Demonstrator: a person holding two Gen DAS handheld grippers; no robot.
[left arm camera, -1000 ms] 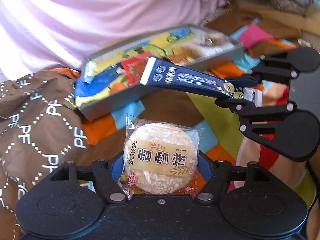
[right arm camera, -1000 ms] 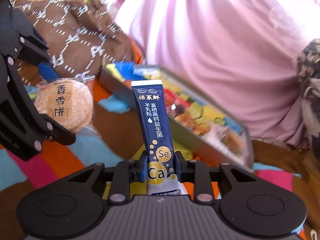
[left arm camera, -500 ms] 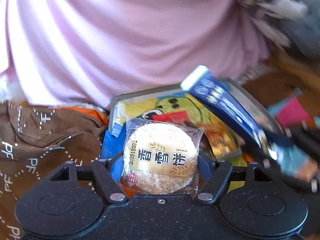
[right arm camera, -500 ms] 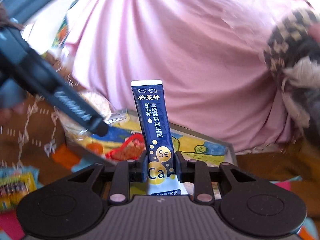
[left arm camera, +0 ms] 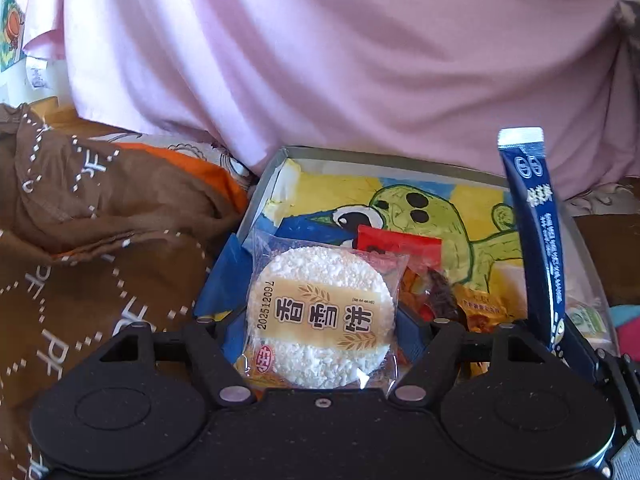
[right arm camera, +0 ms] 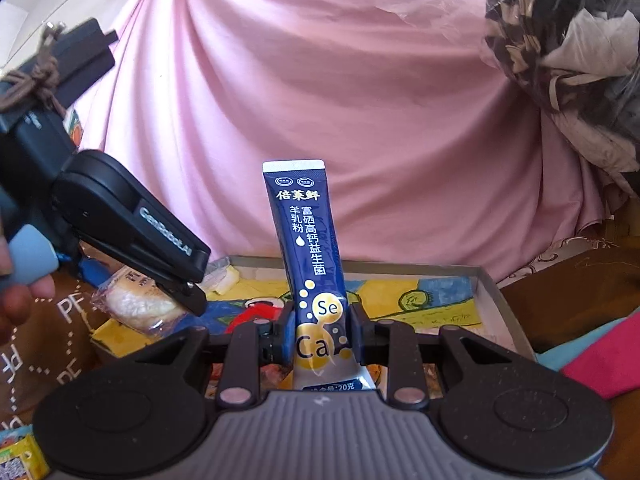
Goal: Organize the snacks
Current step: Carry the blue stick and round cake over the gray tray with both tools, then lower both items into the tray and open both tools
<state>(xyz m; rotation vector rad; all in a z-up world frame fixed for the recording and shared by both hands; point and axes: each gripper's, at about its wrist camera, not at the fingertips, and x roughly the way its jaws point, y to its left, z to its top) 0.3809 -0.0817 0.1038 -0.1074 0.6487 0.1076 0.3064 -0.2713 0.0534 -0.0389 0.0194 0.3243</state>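
My left gripper (left arm camera: pixel 320 322) is shut on a round rice cracker (left arm camera: pixel 322 316) in clear wrap, held over the near end of a grey tray (left arm camera: pixel 360 158) lined with a frog drawing. A red snack packet (left arm camera: pixel 400 246) and an orange one (left arm camera: pixel 482 304) lie in the tray. My right gripper (right arm camera: pixel 320 336) is shut on the blue milk-powder stick (right arm camera: pixel 306 236), which stands upright over the same tray (right arm camera: pixel 490 292). From the right wrist view the left gripper (right arm camera: pixel 188 292) hangs at the left with the rice cracker (right arm camera: pixel 138 304). The blue stick (left arm camera: pixel 538 236) rises at the right in the left wrist view.
A pink sheet (left arm camera: pixel 340 60) drapes behind the tray. Brown patterned fabric (left arm camera: pixel 80 240) lies to the left, and colourful bedding (right arm camera: pixel 600 352) to the right. A dark checked bundle (right arm camera: pixel 560 40) in plastic sits upper right. A hand (right arm camera: pixel 20 300) holds the left gripper's handle.
Both grippers have swung round and moved in over the tray, each still holding its snack. The tray now lies directly under and ahead of them.
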